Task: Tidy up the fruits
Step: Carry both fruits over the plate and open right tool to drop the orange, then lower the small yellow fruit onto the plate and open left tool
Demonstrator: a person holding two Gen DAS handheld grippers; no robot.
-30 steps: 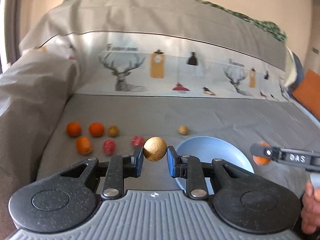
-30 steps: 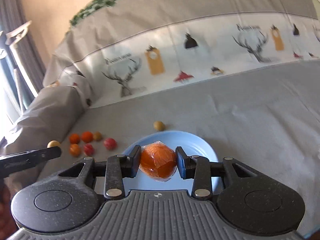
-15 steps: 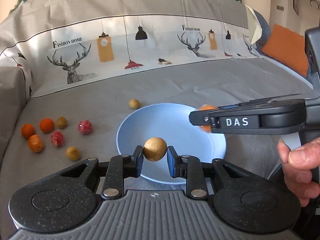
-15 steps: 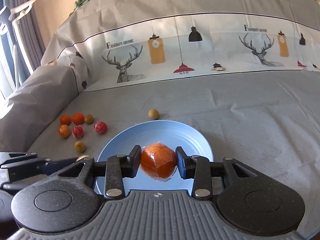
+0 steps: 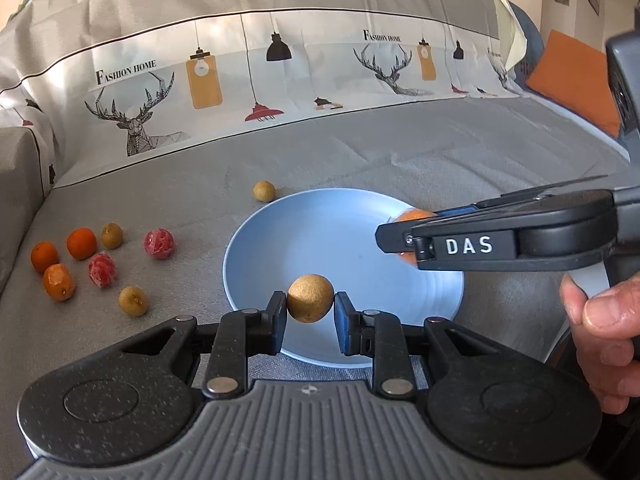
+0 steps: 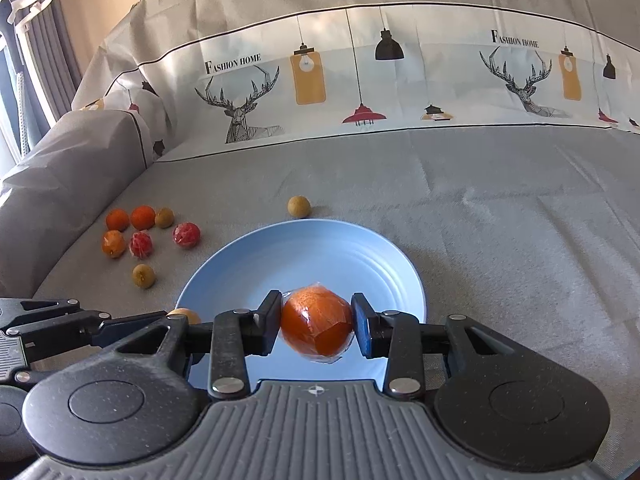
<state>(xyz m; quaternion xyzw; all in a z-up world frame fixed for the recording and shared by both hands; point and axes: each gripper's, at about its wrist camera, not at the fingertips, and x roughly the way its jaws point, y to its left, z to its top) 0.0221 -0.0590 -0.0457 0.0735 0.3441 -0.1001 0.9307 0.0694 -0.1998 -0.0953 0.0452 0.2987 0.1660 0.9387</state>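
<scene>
My left hand-held gripper (image 5: 311, 309) is clamped on a small tan round fruit (image 5: 310, 298), both fingers pressed to its sides, holding it above the near rim of the blue plate (image 5: 320, 232). My right hand-held gripper (image 6: 316, 325) is closed on a plastic-wrapped orange fruit (image 6: 316, 327), also over the plate, toward its right side. The plate lies on the grey sofa cover (image 6: 500, 232), its dish bare of fruit. One tan fruit (image 6: 299, 207) sits just beyond the plate's far rim. Left of the plate lies a loose cluster: three orange fruits (image 5: 81, 243), two red wrapped ones (image 5: 159, 243) and two tan ones (image 5: 133, 300), near the sofa arm (image 6: 68, 168). The seat to the right of the plate is open cloth.
</scene>
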